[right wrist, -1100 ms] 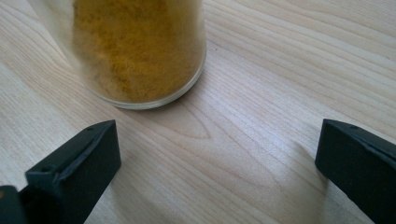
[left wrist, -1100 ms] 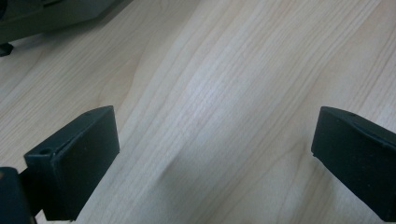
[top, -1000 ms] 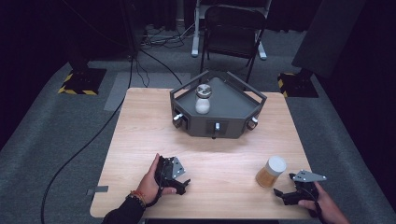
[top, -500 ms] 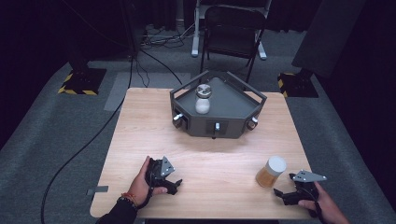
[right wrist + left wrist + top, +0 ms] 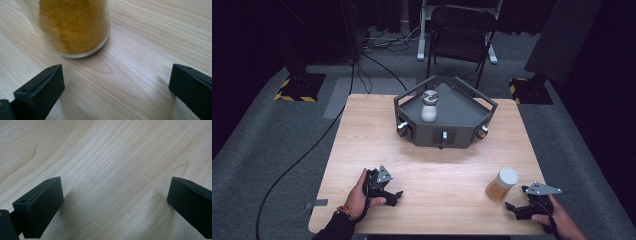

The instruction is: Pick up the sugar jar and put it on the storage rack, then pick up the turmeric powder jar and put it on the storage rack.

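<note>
High view: the right gripper [image 5: 518, 209] is resting on the wooden surface [image 5: 437, 170], the spice jar [image 5: 501, 183] standing just beyond its fingers.

Left gripper view: the left gripper [image 5: 113, 202] is gaping wide, holding nothing.

Right gripper view: wide-open, empty fingers [image 5: 40, 90] are facing the jar, apart.

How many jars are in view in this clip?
2. One jar of yellow powder stands on the table near the right hand-held gripper; one jar of white powder stands in the dark tray farther back.

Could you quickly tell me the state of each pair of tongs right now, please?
Left tongs: open, holding nothing, over bare table.
Right tongs: open, holding nothing, near the yellow powder jar.
</note>
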The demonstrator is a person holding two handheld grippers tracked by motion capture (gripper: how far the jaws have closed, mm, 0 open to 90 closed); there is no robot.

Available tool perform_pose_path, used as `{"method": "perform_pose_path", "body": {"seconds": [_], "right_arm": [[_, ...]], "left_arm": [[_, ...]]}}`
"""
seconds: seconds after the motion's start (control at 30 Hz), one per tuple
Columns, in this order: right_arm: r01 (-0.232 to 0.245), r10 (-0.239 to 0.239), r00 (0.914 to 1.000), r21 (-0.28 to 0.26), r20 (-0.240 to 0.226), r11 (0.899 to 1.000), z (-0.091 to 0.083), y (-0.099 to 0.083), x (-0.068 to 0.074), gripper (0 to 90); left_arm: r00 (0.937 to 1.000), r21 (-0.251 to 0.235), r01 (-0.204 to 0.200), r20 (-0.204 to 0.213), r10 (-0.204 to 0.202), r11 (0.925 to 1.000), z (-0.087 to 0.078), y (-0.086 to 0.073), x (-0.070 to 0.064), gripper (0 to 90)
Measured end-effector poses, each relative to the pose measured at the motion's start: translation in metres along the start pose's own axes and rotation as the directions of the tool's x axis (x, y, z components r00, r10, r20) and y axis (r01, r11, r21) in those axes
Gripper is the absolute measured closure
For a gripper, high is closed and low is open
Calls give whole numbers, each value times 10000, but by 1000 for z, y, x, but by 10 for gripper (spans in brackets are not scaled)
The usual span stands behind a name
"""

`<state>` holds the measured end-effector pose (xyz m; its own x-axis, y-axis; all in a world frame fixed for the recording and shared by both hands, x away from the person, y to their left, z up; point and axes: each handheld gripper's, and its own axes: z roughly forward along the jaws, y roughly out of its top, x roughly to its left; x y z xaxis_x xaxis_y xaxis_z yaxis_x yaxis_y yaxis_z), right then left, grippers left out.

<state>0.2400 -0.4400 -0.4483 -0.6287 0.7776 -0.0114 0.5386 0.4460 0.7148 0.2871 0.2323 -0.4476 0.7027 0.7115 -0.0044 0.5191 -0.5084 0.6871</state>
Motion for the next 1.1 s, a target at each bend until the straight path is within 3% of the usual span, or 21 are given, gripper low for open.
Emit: {"method": "perform_pose_path", "body": {"seconds": [1.1], "right_arm": [[72,-72,9999,-4,-82,10000,2,2,-2,0]], "left_arm": [[10000,-4,72,-10,-72,10000,-2,-3,5,0]]}}
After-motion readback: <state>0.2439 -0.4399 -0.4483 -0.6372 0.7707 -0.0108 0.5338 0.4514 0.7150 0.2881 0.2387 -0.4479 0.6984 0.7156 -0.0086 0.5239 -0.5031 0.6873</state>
